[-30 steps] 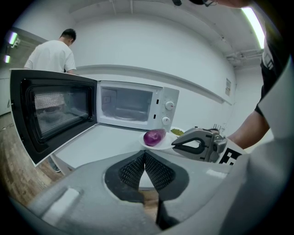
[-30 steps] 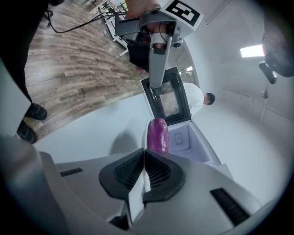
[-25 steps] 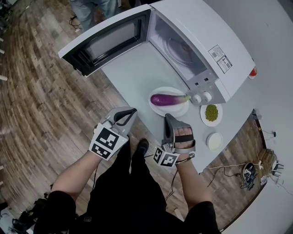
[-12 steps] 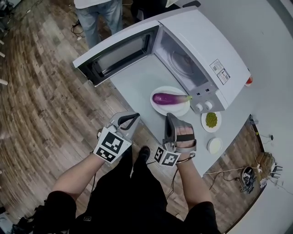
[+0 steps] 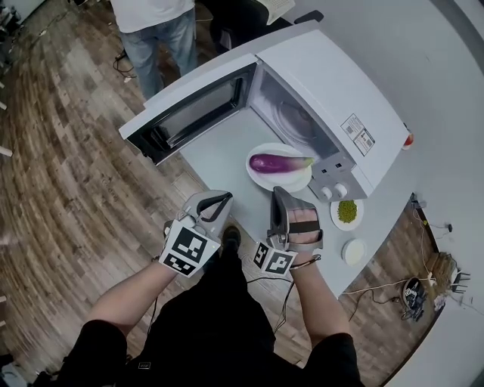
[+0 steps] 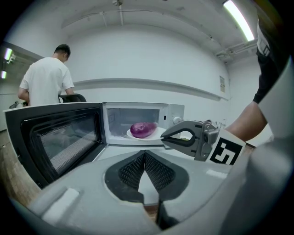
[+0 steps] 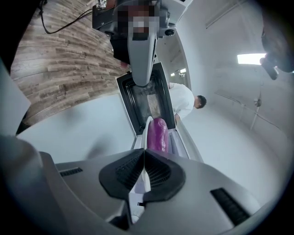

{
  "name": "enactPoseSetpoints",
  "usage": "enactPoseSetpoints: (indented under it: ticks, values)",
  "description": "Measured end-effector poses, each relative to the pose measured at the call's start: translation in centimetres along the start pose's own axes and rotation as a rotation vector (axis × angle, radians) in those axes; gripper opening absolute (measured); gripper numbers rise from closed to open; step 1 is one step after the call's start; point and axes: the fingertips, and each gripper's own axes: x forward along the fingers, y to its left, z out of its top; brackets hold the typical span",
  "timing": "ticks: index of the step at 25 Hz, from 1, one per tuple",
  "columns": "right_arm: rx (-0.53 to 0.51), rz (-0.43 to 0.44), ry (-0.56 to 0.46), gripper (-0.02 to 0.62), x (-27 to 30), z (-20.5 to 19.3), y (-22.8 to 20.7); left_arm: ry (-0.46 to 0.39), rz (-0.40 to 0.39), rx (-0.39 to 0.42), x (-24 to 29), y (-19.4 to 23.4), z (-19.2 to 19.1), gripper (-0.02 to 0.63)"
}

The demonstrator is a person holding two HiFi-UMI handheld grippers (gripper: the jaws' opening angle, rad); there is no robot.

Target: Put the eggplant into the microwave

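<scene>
A long purple eggplant (image 5: 274, 162) lies on a white round plate (image 5: 263, 181) at the centre of the head view. The plate sits on the pale grey worktop (image 5: 219, 155), just in front of the open white microwave (image 5: 340, 91). The microwave's door (image 5: 193, 113) swings out toward the upper left. The left gripper (image 5: 219, 198) and right gripper (image 5: 276, 193) hover side by side below the plate, near the worktop's edge and apart from the eggplant. Each gripper's own view shows its dark ribbed fingers (image 6: 133, 167) (image 7: 131, 170) pressed together with nothing between them. A small dish of green peas (image 5: 346, 212) sits to the right of the plate. A person in a white shirt (image 5: 151, 11) stands at the top edge.
</scene>
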Motion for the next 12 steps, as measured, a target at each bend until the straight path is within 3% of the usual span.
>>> enactPoseSetpoints:
  ticks: [12]
  values:
    - [0.038,-0.013,0.013,0.021,7.4,-3.4,-0.9,-0.019,0.036,0.03,7.0,4.2,3.6,0.008]
